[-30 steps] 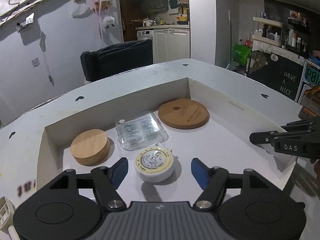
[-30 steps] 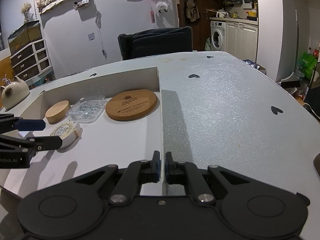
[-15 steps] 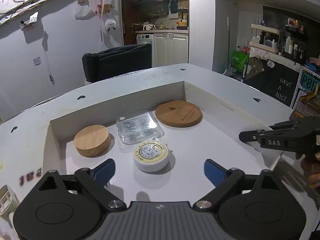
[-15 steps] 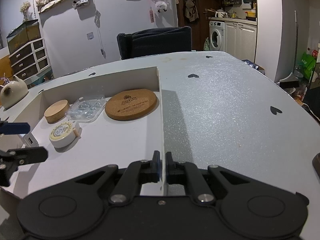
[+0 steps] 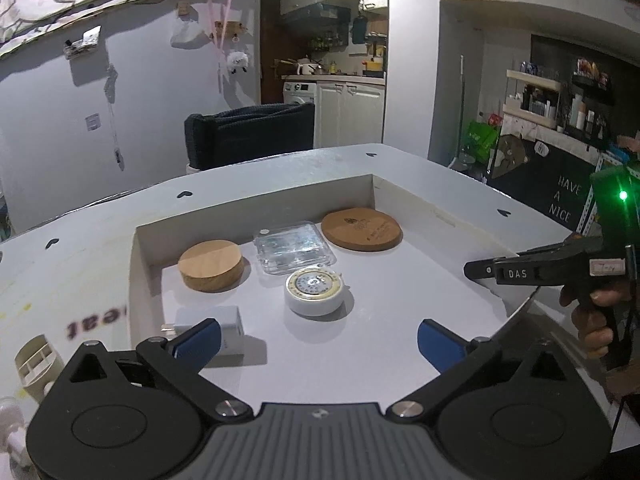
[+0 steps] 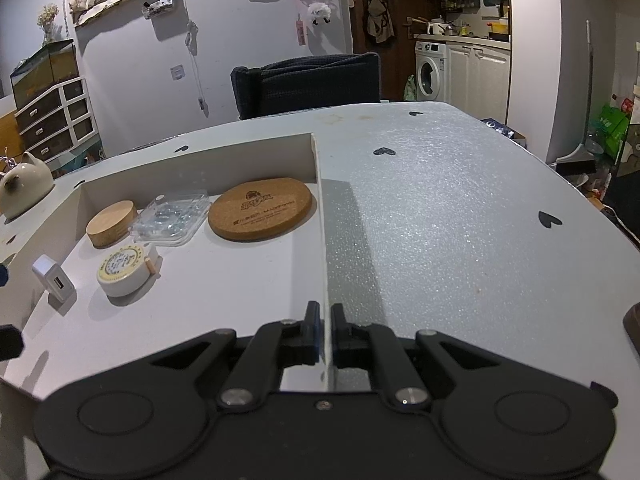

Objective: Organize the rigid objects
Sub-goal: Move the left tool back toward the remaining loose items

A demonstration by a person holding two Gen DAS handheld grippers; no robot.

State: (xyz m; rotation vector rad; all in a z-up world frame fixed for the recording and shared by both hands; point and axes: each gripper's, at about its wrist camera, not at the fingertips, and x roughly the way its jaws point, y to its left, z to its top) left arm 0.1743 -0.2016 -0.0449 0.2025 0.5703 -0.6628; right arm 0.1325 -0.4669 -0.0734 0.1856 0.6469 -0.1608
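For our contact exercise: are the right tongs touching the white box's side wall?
Touching. The right wrist view shows the right tongs shut on the box wall, one pad pressed against each face of the thin edge.

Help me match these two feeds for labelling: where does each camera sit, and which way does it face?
Left wrist: on the left gripper, open over the tray's near end, facing its back wall; a hand shows.
Right wrist: on the right gripper, shut on the tray's side wall, looking along it.
Shared: cork coaster, tape measure, white charger.
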